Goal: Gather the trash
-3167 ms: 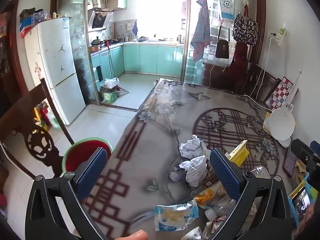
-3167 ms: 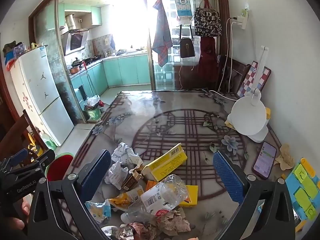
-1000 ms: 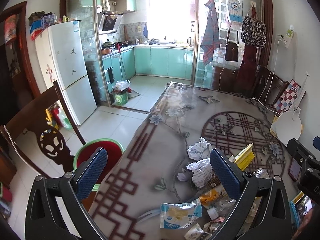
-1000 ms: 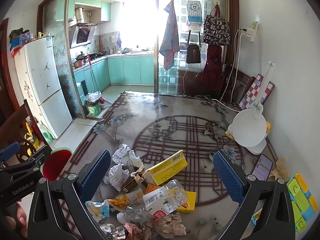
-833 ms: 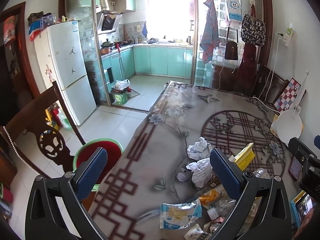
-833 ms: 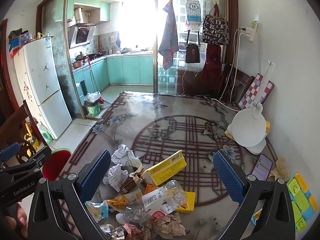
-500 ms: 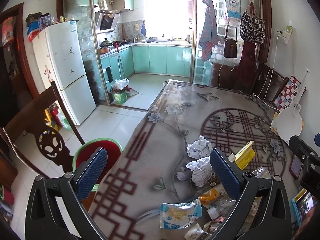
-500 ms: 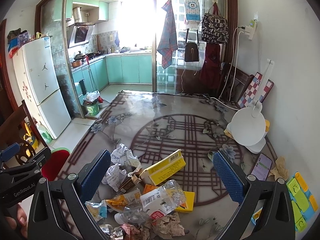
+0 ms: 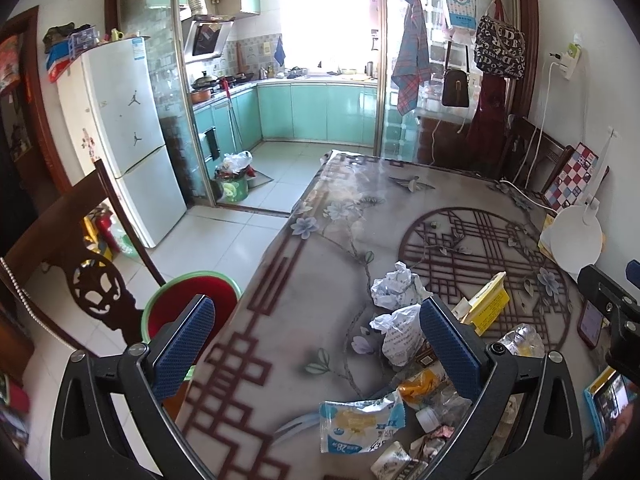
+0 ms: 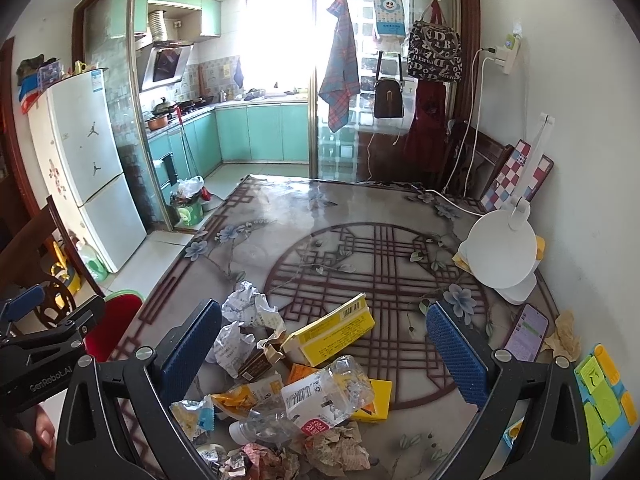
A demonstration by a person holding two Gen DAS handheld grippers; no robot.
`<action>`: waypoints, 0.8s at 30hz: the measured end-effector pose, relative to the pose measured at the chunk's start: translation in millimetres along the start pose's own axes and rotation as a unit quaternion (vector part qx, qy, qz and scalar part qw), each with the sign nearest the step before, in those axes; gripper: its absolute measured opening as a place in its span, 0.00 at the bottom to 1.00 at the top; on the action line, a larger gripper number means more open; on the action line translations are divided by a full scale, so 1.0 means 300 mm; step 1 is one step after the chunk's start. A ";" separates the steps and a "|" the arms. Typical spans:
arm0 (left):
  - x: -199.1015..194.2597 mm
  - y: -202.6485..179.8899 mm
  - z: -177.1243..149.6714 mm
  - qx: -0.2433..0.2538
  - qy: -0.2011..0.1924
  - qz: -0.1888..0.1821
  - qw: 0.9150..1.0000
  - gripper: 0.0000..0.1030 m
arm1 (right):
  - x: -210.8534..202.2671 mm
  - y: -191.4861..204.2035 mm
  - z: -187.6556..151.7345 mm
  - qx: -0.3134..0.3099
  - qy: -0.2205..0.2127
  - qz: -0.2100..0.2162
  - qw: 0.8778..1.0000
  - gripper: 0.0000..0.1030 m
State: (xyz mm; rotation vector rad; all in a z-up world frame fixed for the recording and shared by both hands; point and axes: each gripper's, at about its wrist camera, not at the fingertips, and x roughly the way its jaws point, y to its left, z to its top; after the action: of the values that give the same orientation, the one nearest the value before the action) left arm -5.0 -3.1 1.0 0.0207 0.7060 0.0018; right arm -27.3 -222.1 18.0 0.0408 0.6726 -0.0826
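Observation:
A pile of trash lies on the near part of the table: crumpled white paper [image 10: 248, 306], a yellow carton [image 10: 330, 332], a crushed clear plastic bottle [image 10: 320, 396], a blue and white wrapper [image 9: 360, 420] and brown crumpled paper [image 10: 336, 448]. My left gripper [image 9: 316, 344] is open and empty above the table's left edge. My right gripper [image 10: 324, 352] is open and empty, held above the pile. A red bin with a green rim [image 9: 188, 300] stands on the floor left of the table.
A dark wooden chair [image 9: 80, 264] stands by the bin. A white desk lamp [image 10: 500, 252], a phone [image 10: 526, 332] and a coloured toy block [image 10: 604, 400] sit along the table's right side by the wall. A fridge [image 9: 120, 140] stands at left.
Both grippers have drifted slightly, so the views shift a little. Both stay open and empty. The trash has not moved.

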 end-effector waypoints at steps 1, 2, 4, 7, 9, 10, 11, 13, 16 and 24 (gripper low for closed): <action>0.004 0.000 -0.005 0.008 0.007 -0.017 1.000 1.00 | 0.002 -0.015 -0.001 0.001 0.004 0.012 1.000 1.00; 0.010 -0.006 -0.014 0.021 0.018 -0.037 0.999 1.00 | 0.003 -0.031 -0.002 0.001 0.007 0.025 1.000 1.00; 0.030 -0.028 -0.050 0.055 0.050 -0.080 0.994 1.00 | 0.010 -0.069 -0.013 -0.002 0.018 0.057 0.998 1.00; 0.072 -0.084 -0.156 0.095 0.118 -0.152 0.977 1.00 | 0.024 -0.116 -0.048 -0.010 0.035 0.053 0.998 1.00; 0.102 -0.125 -0.253 0.119 0.172 -0.183 0.961 0.97 | 0.040 -0.134 -0.080 -0.019 0.050 0.045 0.998 1.00; 0.115 -0.144 -0.302 0.132 0.196 -0.190 0.953 0.95 | 0.047 -0.140 -0.096 -0.022 0.059 0.046 0.997 1.00; 0.128 -0.160 -0.345 0.141 0.218 -0.197 0.945 0.93 | 0.052 -0.144 -0.114 -0.026 0.067 0.047 0.996 1.00; 0.159 -0.175 -0.411 0.138 0.263 -0.217 0.930 0.93 | 0.062 -0.157 -0.146 -0.029 0.080 0.048 0.995 1.00; 0.231 -0.194 -0.474 0.111 0.319 -0.236 0.911 0.91 | 0.099 -0.174 -0.188 -0.025 0.104 0.046 0.993 1.00; 0.318 -0.173 -0.487 0.045 0.351 -0.248 0.902 0.25 | 0.179 -0.181 -0.294 -0.029 0.160 0.055 0.985 0.99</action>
State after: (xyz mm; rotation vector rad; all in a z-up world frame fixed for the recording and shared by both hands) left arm -27.4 -51.7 -173.1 -0.0756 1.4200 -0.5385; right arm -45.0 -274.0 -85.1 0.0353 0.9928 0.0509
